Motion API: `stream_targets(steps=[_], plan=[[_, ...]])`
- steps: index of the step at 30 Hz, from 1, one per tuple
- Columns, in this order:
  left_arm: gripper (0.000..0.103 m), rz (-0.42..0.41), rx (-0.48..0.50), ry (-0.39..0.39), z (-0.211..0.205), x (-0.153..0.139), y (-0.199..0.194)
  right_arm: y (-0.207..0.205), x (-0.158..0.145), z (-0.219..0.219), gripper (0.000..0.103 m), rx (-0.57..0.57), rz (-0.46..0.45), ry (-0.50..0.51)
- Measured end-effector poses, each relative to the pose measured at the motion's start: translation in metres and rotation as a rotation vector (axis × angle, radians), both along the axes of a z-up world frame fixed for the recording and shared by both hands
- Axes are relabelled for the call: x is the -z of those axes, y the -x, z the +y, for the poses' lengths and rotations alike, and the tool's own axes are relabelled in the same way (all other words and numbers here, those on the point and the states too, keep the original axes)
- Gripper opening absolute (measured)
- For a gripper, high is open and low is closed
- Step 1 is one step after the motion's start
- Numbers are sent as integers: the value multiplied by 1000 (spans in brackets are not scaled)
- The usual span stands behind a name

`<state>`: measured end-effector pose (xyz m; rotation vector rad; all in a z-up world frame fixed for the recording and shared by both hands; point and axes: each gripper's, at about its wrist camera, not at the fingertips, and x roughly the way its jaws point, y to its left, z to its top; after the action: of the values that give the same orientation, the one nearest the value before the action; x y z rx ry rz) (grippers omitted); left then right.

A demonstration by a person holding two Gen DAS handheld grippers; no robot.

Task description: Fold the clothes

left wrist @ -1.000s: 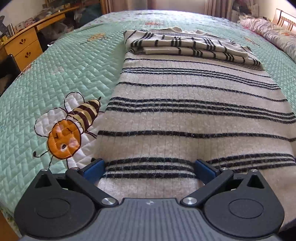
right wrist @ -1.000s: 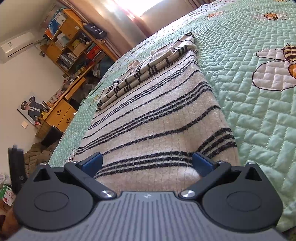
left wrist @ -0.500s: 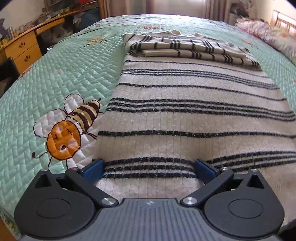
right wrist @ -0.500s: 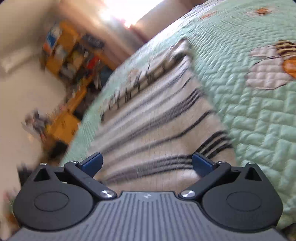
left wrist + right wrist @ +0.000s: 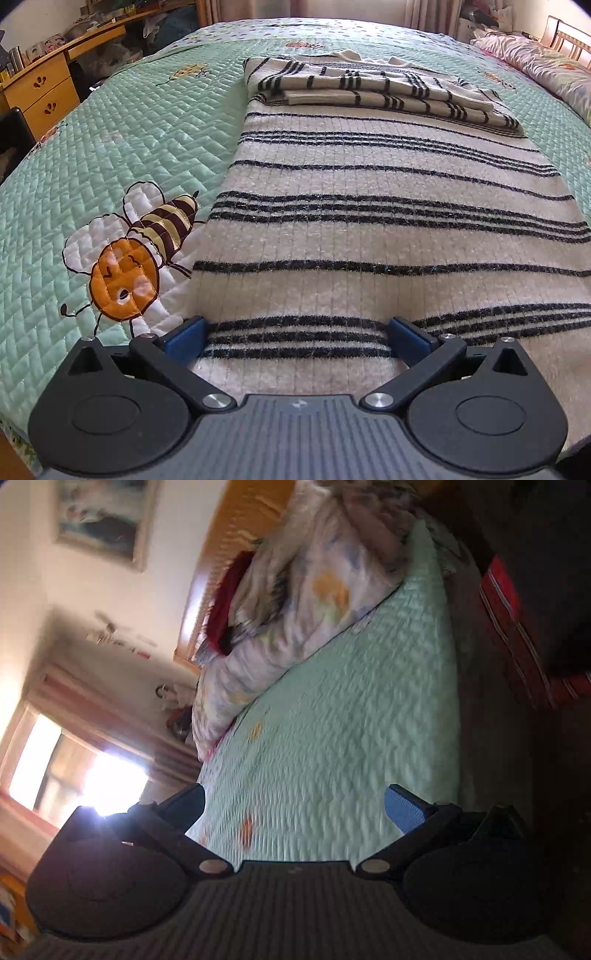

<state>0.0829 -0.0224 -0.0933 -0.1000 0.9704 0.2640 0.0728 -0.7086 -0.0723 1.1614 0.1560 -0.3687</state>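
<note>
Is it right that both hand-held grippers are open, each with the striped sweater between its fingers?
Only the left hand-held gripper has the striped sweater between its fingers. The right wrist view shows the right hand-held gripper open over bare green quilt.

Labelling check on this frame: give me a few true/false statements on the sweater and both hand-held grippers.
1. The left hand-held gripper is open, over the near hem of the striped sweater. True.
2. The sweater's sleeves hang off the bed. False: they lie folded across its far end, on the green quilt.
3. The right hand-held gripper is shut on the sweater. False: it is open, and its view shows only quilt and a floral pillow.
4. A bee picture is stitched on the quilt left of the sweater. True.
5. The sweater is crumpled in a heap. False: it lies flat.
</note>
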Motion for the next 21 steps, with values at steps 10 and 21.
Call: stream_targets(steps=[10,21], plan=[[103,19,-10,-7,-2,-1,-2,-40,-23,27,103,-248,-6,-14],[101,-67,-26,-43,-5,-28,12,-14,-35,330,102,-1078,-88,386]])
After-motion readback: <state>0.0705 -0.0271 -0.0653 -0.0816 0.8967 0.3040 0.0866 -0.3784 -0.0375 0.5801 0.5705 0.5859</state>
